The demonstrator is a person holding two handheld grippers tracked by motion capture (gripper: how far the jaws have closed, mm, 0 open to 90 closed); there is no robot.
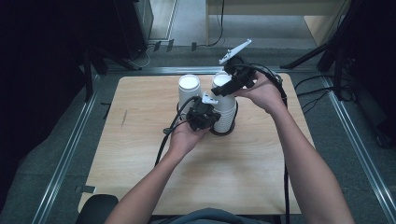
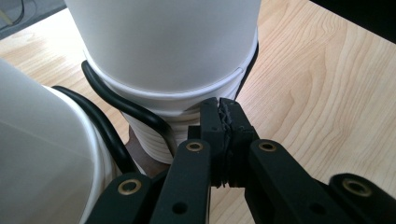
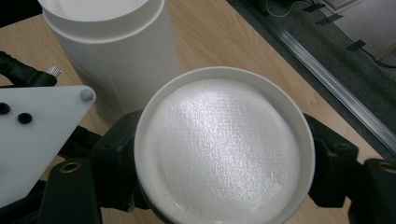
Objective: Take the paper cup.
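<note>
Pale wooden surface (image 1: 243,168): near its far edge, the right tool (image 1: 232,84) straddles the upright stack's top cup (image 3: 224,144); the left tool (image 2: 223,122), jaws closed empty, rests against the stack's base (image 2: 154,140).

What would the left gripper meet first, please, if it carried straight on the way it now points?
Most likely the ribbed lower cups of the white cup stack: the left gripper, jaws shut, points straight at it, almost touching.
</note>
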